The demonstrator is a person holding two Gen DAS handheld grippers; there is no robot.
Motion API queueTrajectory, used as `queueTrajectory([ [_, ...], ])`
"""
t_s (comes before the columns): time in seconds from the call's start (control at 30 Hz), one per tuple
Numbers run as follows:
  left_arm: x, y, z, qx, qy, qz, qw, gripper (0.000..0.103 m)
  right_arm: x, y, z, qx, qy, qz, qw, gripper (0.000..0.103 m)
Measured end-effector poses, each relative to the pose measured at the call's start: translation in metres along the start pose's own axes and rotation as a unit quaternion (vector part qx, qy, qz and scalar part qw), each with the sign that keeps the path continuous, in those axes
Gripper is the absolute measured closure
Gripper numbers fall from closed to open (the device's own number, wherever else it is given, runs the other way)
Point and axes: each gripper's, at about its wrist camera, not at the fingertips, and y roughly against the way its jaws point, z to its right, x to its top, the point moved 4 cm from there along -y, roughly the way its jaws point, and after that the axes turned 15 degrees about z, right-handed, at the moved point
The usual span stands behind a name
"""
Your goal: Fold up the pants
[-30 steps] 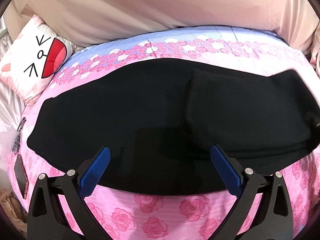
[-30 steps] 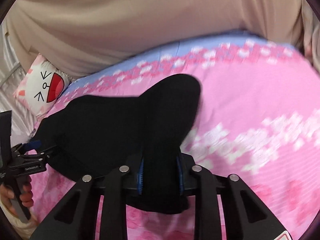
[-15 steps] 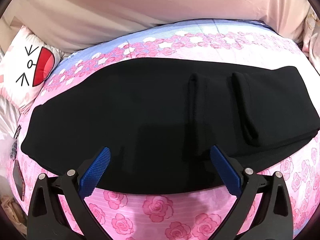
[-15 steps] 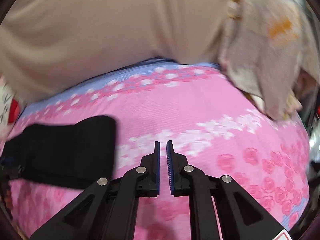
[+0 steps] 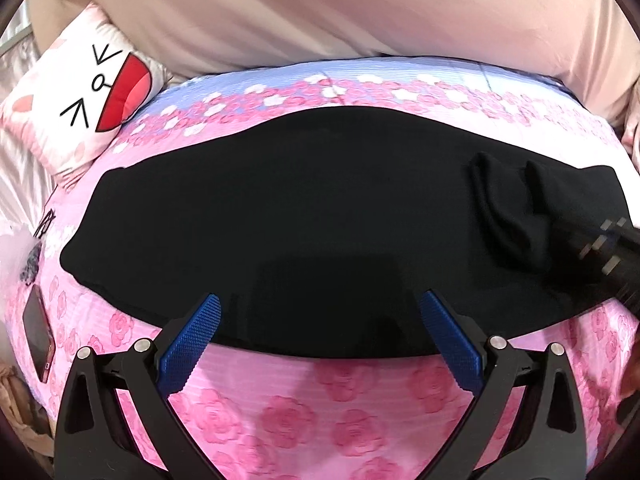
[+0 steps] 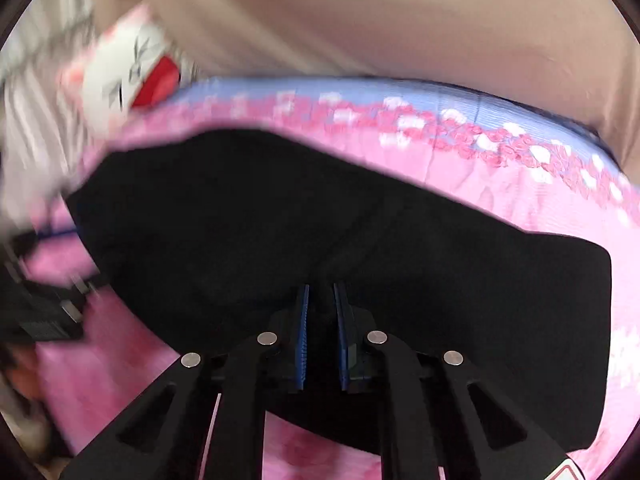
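The pants point(image 5: 304, 216) lie stretched left to right across the middle of the bed cover point(image 5: 320, 412). A cushion point(image 5: 76, 96) sits at the far left, beyond their left end. A phone point(image 5: 37, 338) lies at the near left edge of the cover. The left gripper point(image 5: 320, 340) is above the pants' near edge, and the right gripper point(image 5: 600, 248) reaches in over their bunched right end.

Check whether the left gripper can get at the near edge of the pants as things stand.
Probably yes. The left gripper is open, right over the near edge of the pants, with nothing between them; the right gripper works far off at the side.
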Motion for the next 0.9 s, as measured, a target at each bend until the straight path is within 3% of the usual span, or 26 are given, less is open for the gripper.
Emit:
queueTrajectory([
  [0.1, 0.002, -0.004, -0.009, -0.003, 0.009, 0.005, 0.9999, 0.005, 0.018, -0.004, -0.017, 0.043, -0.025, 0.01, 0.999, 0.092],
  [0.2, 0.003, -0.009, -0.016, -0.006, 0.021, 0.003, 0.9998, 0.005, 0.007, -0.044, -0.043, 0.082, -0.022, -0.038, 0.996, 0.089],
  [0.23, 0.002, -0.01, -0.019, -0.007, 0.023, 0.002, 0.9997, 0.005, -0.002, -0.056, -0.052, 0.084, -0.009, -0.057, 0.995, 0.083],
  [0.4, -0.004, -0.011, -0.036, -0.001, 0.026, 0.001, 0.9997, 0.005, -0.006, -0.048, -0.056, 0.06, 0.003, -0.036, 0.998, 0.068],
  [0.43, -0.005, -0.012, -0.04, 0.0, 0.03, 0.0, 0.9996, 0.005, -0.005, -0.048, -0.051, 0.05, 0.008, -0.036, 0.998, 0.058],
  [0.53, -0.009, -0.018, -0.049, -0.003, 0.047, -0.008, 0.9989, 0.005, -0.01, -0.054, -0.046, 0.043, 0.013, -0.05, 0.998, 0.055],
  [0.6, -0.009, -0.021, -0.05, -0.006, 0.052, -0.013, 0.9986, 0.005, -0.012, -0.056, -0.044, 0.038, 0.006, -0.047, 0.998, 0.064],
  [0.63, -0.009, -0.021, -0.05, -0.008, 0.051, -0.012, 0.9986, 0.005, -0.01, -0.057, -0.043, 0.049, -0.01, -0.049, 0.998, 0.088],
  [0.67, -0.009, -0.021, -0.049, -0.009, 0.049, -0.011, 0.9987, 0.005, -0.004, -0.055, -0.043, 0.071, -0.042, -0.047, 0.995, 0.096],
  [0.9, -0.006, -0.02, -0.05, -0.013, 0.05, -0.004, 0.9987, 0.005, 0.031, -0.054, -0.083, 0.106, -0.034, -0.003, 0.994, 0.096],
])
